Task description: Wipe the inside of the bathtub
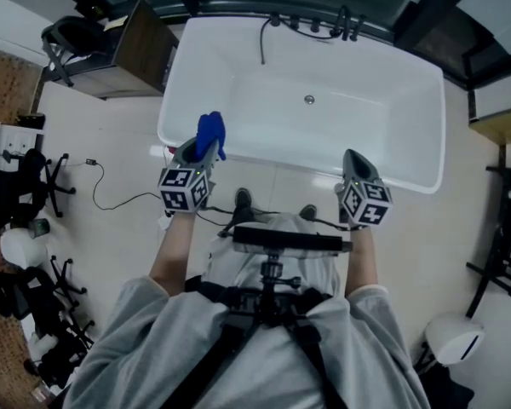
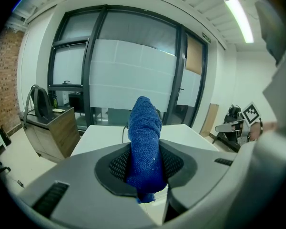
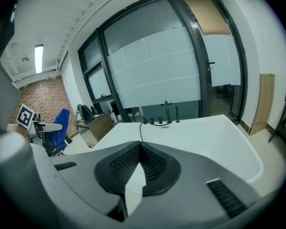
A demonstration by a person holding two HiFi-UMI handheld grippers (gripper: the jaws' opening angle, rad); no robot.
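Observation:
The white bathtub stands just ahead of me, dry, with a drain in its floor. My left gripper hovers at the tub's near rim on the left, shut on a blue cloth that sticks up from the jaws. In the left gripper view the cloth is pinched between the dark pads, with the tub beyond. My right gripper is held over the near rim on the right, shut, with nothing in it. The right gripper view shows that gripper with its jaws meeting, above the tub.
Black faucet fittings and a hose sit on the tub's far rim. A wooden cabinet and a black chair stand at the far left. A cable lies on the floor; stands crowd the left side. A wooden table is at the right.

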